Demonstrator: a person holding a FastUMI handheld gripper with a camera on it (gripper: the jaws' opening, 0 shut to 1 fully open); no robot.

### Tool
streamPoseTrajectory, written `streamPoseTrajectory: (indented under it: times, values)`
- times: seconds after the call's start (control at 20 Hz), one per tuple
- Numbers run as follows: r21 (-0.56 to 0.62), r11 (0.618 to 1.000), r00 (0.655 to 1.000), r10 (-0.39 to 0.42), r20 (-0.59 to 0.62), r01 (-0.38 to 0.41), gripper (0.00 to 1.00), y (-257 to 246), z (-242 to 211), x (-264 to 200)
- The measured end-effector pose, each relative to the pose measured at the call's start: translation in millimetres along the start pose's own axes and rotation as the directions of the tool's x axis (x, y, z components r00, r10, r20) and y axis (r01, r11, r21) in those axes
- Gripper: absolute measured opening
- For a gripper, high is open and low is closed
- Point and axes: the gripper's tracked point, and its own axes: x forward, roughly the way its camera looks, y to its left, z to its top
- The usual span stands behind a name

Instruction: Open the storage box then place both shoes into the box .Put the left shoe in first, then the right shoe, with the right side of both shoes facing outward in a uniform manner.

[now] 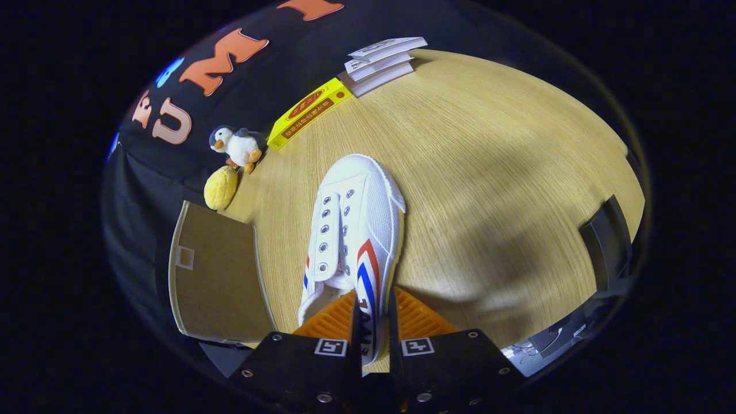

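Observation:
A white canvas shoe (356, 230) with red and blue side stripes points away from me over the wooden table (489, 172). My gripper (372, 322) is shut on the shoe's side wall near the heel, one orange finger (330, 319) inside the opening and the other outside. The shoe seems lifted a little, though I cannot tell for sure. Left of the fingers, the storage box's brown lid (215, 276) stands open.
At the table's far side lie a yellow box (307, 112) and stacked white booklets (382, 60). A plush penguin (237, 146) and a yellow plush (221, 187) sit beyond the lid. A dark object (604, 241) stands at the table's right edge.

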Motion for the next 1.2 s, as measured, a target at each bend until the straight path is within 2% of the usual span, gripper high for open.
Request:
streamPoseTrajectory:
  times: [0.15,0.3,0.5,0.8,1.2]
  values:
    - [0.005,1.000,1.000,0.000,0.007,0.000,0.20,0,4,-3]
    - [0.023,1.000,1.000,0.010,0.008,-0.010,0.12,8,6,-3]
    - [0.003,0.998,0.998,0.060,0.001,-0.060,0.10,33,8,-8]
    - [-0.015,0.983,0.983,0.183,0.034,-0.182,0.10,105,33,-37]
    - [-0.160,0.943,0.952,0.303,0.041,-0.293,0.10,214,50,-89]
